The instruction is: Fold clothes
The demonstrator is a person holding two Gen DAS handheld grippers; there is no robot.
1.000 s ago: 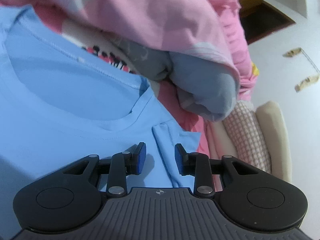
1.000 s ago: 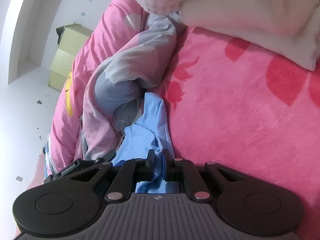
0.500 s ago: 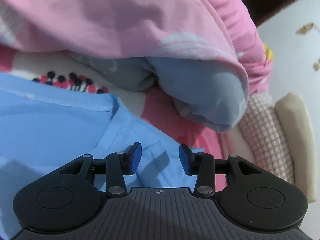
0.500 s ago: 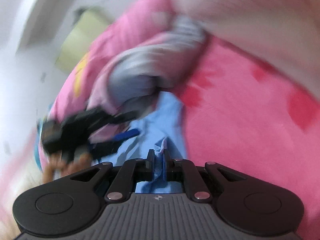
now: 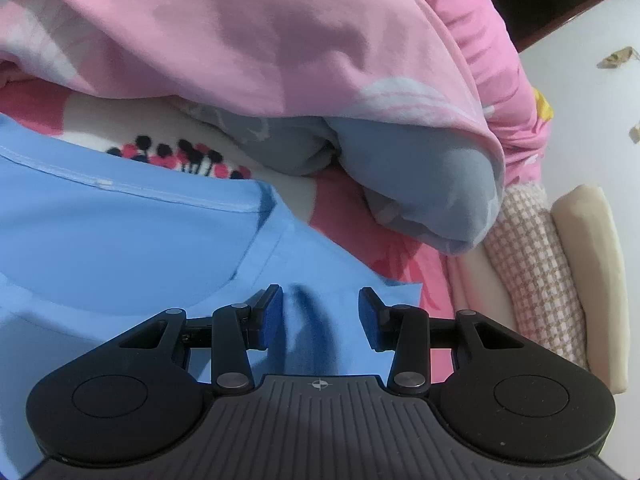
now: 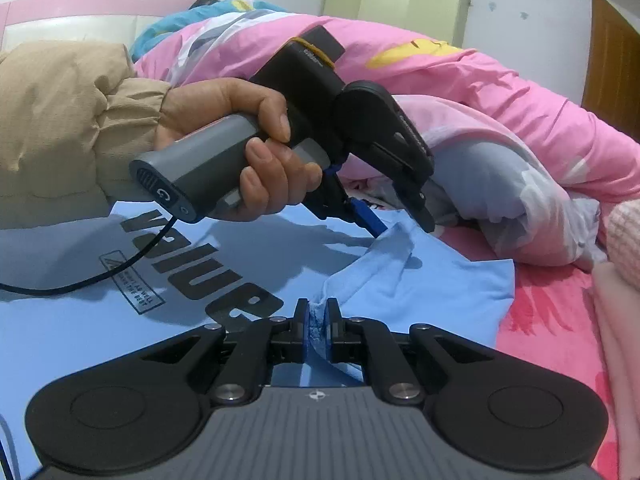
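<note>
Blue T-shirt (image 6: 432,280) spread flat on the bed (image 6: 552,320), beside the pink quilt (image 6: 500,120). Right gripper (image 6: 318,320) clamped on a pinched ridge of cloth; left gripper (image 5: 320,316) spread apart over its shoulder.

Blue T-shirt (image 6: 420,280): cut off at left + bottom edges of right wrist view; lower part hidden under gripper body. Printed lettering (image 6: 192,264) partly covered by hand (image 6: 240,152) and its shadow; small text in badge too small to read. Cable (image 6: 100,276) runs out of frame left. Left wrist view: shirt cut off left; quilt (image 5: 280,40) hides bedding behind.
</note>
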